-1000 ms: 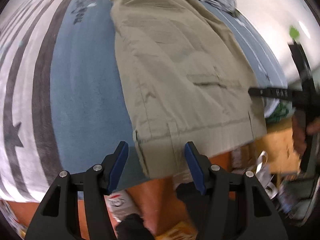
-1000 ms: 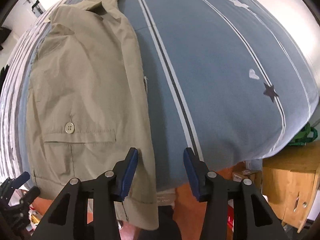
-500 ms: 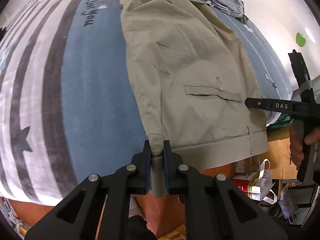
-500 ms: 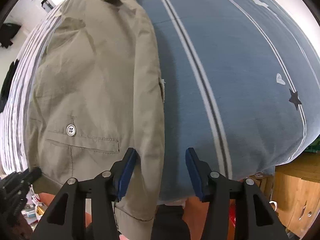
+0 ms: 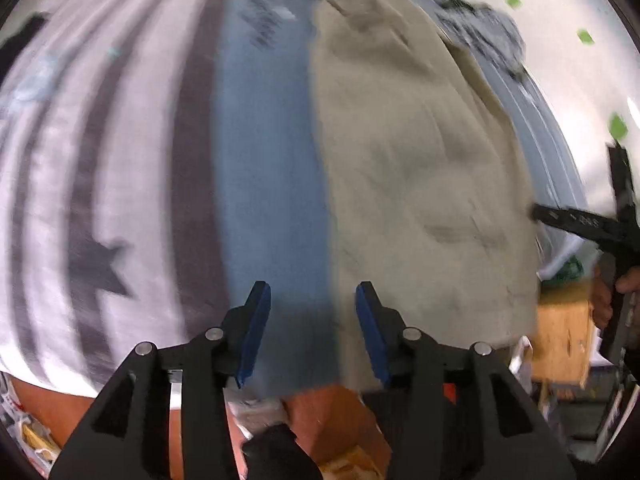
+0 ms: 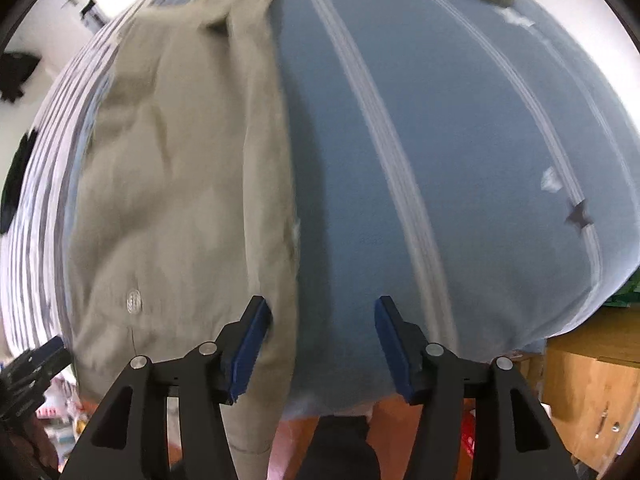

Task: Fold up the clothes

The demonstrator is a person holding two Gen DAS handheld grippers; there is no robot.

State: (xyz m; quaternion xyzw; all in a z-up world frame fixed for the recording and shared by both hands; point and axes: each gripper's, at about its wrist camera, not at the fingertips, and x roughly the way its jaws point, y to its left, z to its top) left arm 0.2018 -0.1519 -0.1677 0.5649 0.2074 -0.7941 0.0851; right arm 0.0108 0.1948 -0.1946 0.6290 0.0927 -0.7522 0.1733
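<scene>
- The khaki garment (image 6: 180, 208) is seen as matt woven cloth, creased, with a pale glossy button (image 6: 133, 300).
- The bedsheet (image 6: 460, 184) is shown as soft matt fabric, blue with printed stripes.
- The left gripper (image 5: 312, 328) and right gripper (image 6: 322, 346) are made of matt black plastic, with blue pads and shiny metal pins.
- The cabinet (image 6: 592, 396) is seen as smooth light wood.
</scene>
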